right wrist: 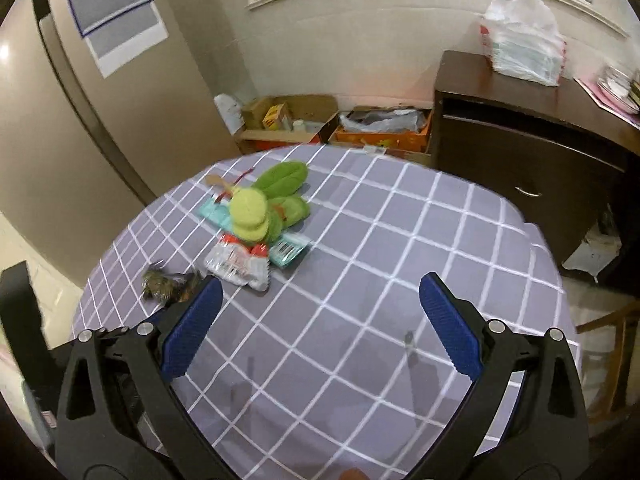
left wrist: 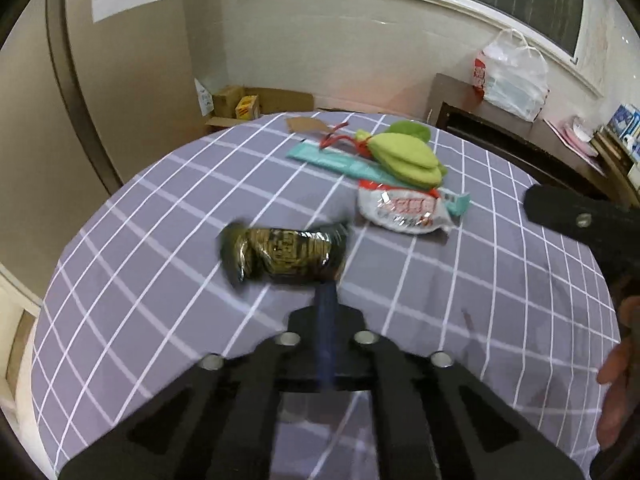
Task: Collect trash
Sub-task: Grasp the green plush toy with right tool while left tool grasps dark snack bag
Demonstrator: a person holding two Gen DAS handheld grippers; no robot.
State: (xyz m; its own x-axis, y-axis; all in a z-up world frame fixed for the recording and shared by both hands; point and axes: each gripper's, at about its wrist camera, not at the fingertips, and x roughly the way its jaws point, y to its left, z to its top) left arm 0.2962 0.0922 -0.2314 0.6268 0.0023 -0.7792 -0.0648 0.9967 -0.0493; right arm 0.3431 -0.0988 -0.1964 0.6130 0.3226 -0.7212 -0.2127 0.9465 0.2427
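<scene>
One dark crumpled wrapper (left wrist: 280,256) is being pinched at its near edge by the clenched left tool (left wrist: 326,292), hanging just above the checked worktop (left wrist: 160,220). Farther right, a white snack packet (left wrist: 404,210) is lying against a teal strip (left wrist: 340,164) under a green plush toy (left wrist: 408,152). The right tool (right wrist: 320,292) is hovering released over bare cloth.

left tool (left wrist: 325,292) clamping dark wrapper (left wrist: 282,254), checked tablecloth (left wrist: 160,260)

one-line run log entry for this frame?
left gripper: shut on dark gold wrapper | right gripper: open, holding nothing | on table: white-red wrapper, green plush toy
</scene>
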